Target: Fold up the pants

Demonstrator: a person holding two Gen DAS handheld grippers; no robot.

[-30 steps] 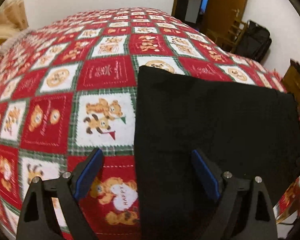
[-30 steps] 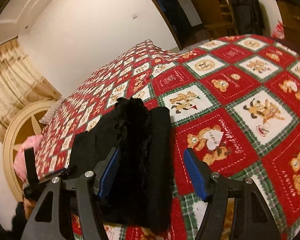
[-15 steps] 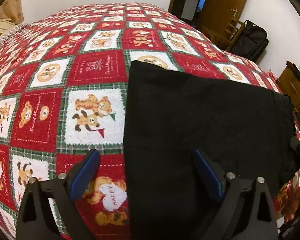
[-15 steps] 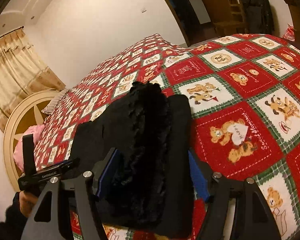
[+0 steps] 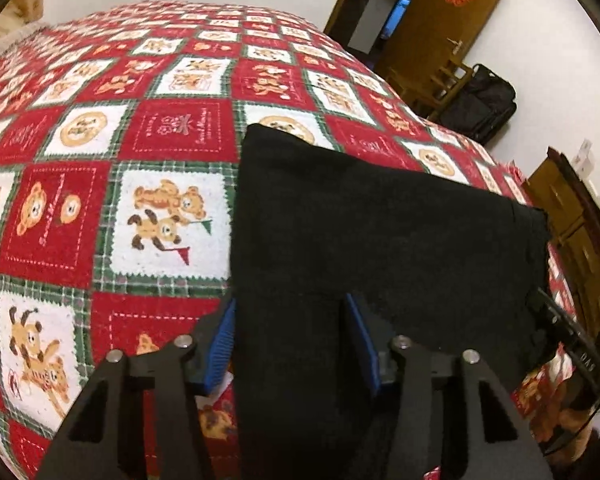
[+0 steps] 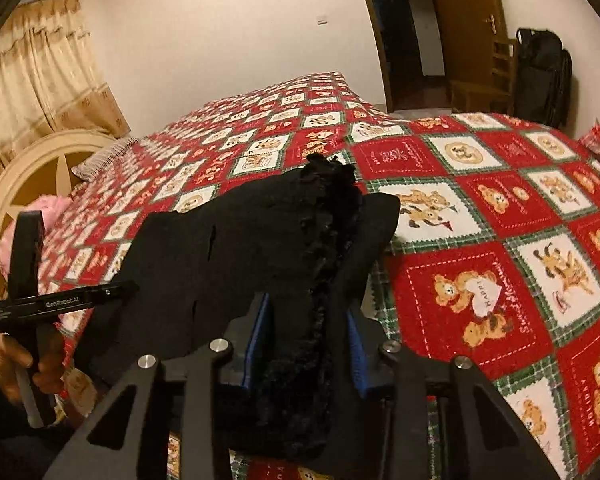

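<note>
Black folded pants [image 5: 380,232] lie on the red, white and green bear quilt [image 5: 100,184] at the near edge of the bed. My left gripper [image 5: 292,336] is shut on the near left edge of the pants, cloth filling the gap between the blue pads. In the right wrist view the pants [image 6: 228,248] bunch up, lifted off the quilt [image 6: 500,240], with a lacy black hem on top. My right gripper [image 6: 308,336] is shut on that thick bunched edge. The left gripper's body [image 6: 56,300] and the hand holding it show at the left.
A cream headboard [image 6: 32,168] and a pink pillow [image 6: 52,204] stand at the far left. A wooden door [image 5: 432,20], a chair and a black bag [image 5: 480,108] are beyond the bed. A wooden cabinet [image 5: 572,216] stands at the right.
Both grippers closed from wide open onto the near edges of the pants. The right-hand end of the pants has bunched and risen off the quilt.
</note>
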